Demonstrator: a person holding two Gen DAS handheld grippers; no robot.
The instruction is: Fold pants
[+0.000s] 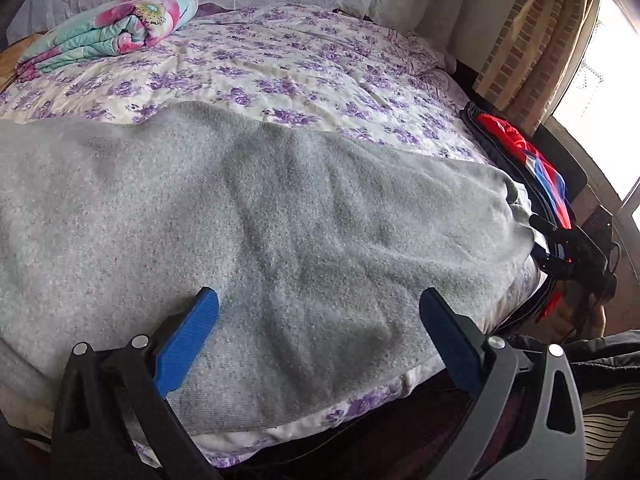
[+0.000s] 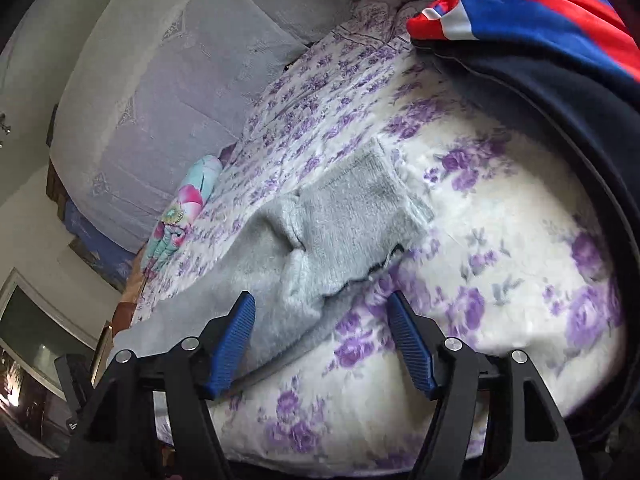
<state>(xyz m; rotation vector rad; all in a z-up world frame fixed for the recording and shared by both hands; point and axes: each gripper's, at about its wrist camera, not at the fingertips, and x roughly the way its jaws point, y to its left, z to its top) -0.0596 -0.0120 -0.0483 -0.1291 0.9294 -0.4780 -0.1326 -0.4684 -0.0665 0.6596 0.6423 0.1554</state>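
Note:
Grey fleecy pants [image 1: 256,216] lie spread across the near part of a bed. My left gripper [image 1: 320,300] is open, its blue fingers [image 1: 188,344] just above the pants near the bed's front edge, holding nothing. In the right wrist view the pants' leg end [image 2: 352,216] lies on the flowered sheet with a folded-over cuff. My right gripper [image 2: 320,304] is open just above that leg end, its fingers on either side of the edge, empty. The right gripper also shows in the left wrist view [image 1: 560,248] at the pants' far right end.
The bed has a white sheet with purple flowers [image 1: 288,64]. A rolled flowered quilt [image 1: 116,32] lies at the back left. A red, blue and dark pile of clothes [image 2: 532,32] sits at the bed's right edge. A window and curtain [image 1: 532,52] are at the right.

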